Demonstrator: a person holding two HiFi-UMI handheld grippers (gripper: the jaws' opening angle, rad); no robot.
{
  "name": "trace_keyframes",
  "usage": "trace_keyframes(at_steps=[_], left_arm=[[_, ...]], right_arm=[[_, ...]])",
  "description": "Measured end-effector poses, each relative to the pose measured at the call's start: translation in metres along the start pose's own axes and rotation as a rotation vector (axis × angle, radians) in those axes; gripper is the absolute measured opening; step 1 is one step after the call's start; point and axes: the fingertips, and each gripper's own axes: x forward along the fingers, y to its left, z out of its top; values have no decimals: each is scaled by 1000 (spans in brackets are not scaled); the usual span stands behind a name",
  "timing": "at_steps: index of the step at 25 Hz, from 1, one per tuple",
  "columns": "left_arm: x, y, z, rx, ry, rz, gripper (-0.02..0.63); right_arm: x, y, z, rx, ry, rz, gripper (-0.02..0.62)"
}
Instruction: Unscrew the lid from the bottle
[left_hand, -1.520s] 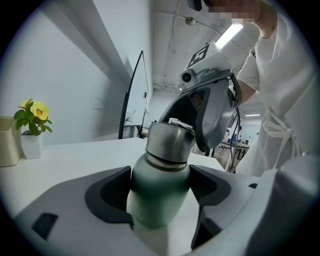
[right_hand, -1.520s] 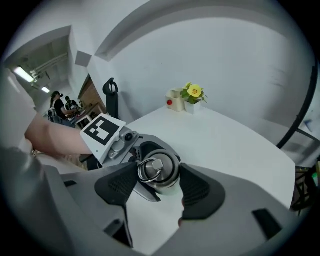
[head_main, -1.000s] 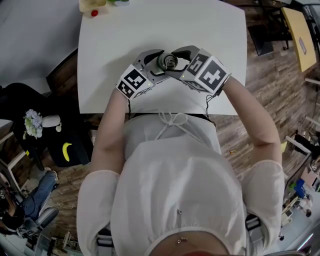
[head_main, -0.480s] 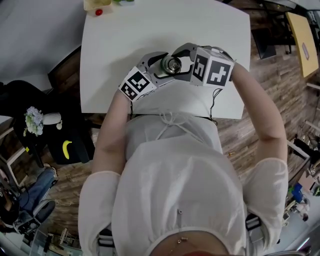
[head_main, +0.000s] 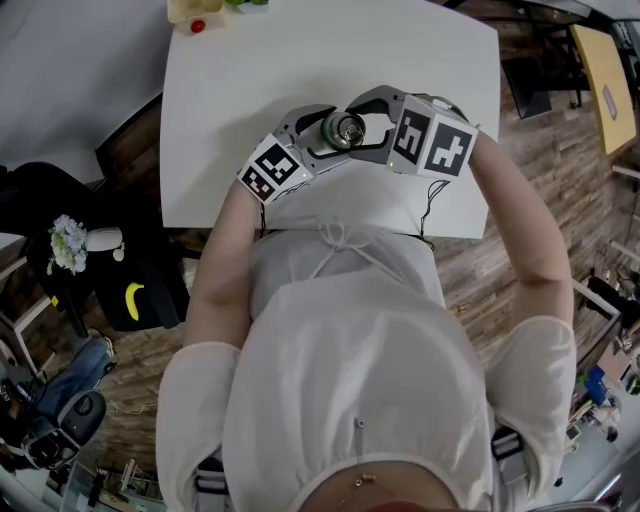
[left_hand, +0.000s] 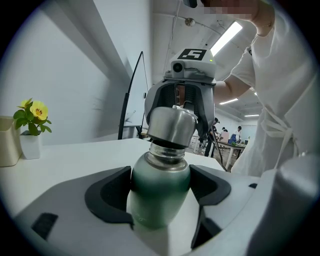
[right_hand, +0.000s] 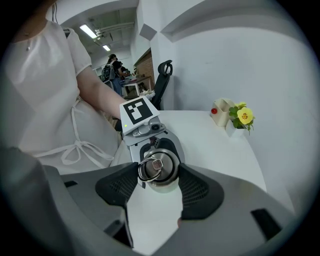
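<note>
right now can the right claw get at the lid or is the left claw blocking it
Yes, it looks so: the right claw is closed on the steel lid from both sides. The left claw holds the green bottle lower down, around its body, leaving the lid free.

Worn: white short-sleeved blouse (head_main: 350, 400), drawstring bow (head_main: 338, 243) at the waist. Both the left gripper (head_main: 326, 132) and right gripper (head_main: 349, 127) have grey shells, black jaw pads (right_hand: 200, 192), and a white cube (head_main: 272, 167) printed with black squares.
</note>
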Motion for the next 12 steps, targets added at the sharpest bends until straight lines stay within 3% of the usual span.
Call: trace_keyframes(at_steps=[6, 12], left_arm=[[0, -1, 0, 0, 13, -2, 370], [1, -3, 3, 4, 22, -5, 370]], right_arm=[[-21, -4, -4, 52, -42, -52, 264], [-30, -9, -47, 177, -27, -103, 264]])
